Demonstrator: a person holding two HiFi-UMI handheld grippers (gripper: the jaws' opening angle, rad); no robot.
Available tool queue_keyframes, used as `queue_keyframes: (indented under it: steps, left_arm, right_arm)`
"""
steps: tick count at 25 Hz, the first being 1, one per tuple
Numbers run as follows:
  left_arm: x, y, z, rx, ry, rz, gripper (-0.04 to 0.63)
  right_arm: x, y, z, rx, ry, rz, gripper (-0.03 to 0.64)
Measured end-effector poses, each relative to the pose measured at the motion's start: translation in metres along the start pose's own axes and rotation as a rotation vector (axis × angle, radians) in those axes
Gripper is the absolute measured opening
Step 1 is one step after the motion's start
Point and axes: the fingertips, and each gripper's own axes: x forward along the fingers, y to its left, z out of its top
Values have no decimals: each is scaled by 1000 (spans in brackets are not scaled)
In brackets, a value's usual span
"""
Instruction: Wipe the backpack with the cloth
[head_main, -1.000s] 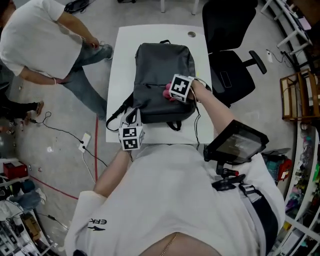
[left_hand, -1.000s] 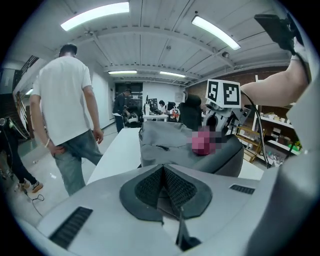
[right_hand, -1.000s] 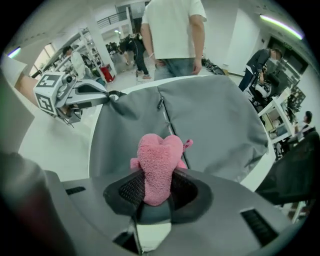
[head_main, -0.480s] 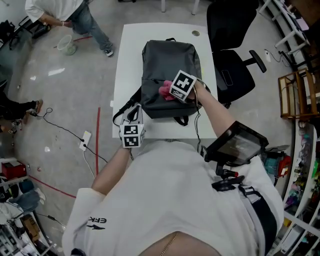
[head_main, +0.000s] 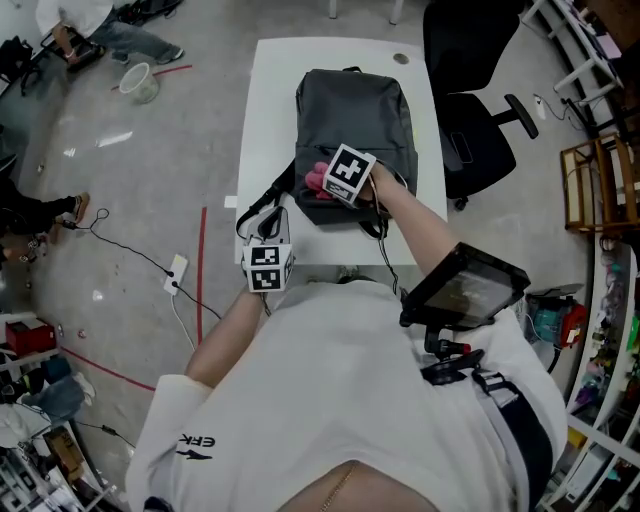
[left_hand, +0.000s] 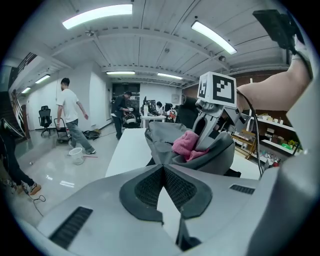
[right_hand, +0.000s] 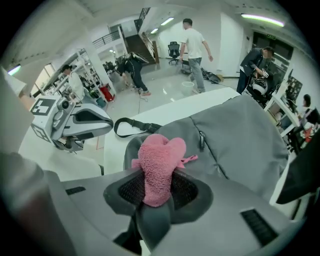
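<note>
One backpack (head_main: 355, 105): dark grey, lying flat on the white table (head_main: 268, 95), its near end toward the person and its straps (head_main: 260, 208) spilling off the near-left corner.
Cloth (right_hand: 157, 167): pink and bunched, pinched in the right tool (right_hand: 157, 192) and pressed on the backpack's near end, left of centre.
Right tool: jaws clamped on the cloth's lower part. The loose wad sticks out ahead of them and meets the fabric, so the tool sits just behind and above the contact spot.
Left tool (left_hand: 164, 186): jaws pressed together with nothing between them. It hangs over the table's near edge, just beside the straps and apart from the backpack's body.
Progress: wiping looks under way at the near end. No dirt or damp trail shows, so I cannot tell which parts are done. I judge that the long stretch of top face beyond the cloth, toward the far end, is left to cover.
Surroundings: black office chair (head_main: 470, 90) right of the table; people on the floor, well apart.
</note>
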Motion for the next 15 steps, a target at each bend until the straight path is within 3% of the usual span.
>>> queue_keyframes:
  steps: [5,15]
  left_arm:
    - [16,-2,0,9,-4,-37,3]
    - [32,-17,8,46,-6,-95,5]
  right_arm:
    - [-9,-26,-34,22,66,-102,117]
    - [-56,-51,-88,199,8,-210,118]
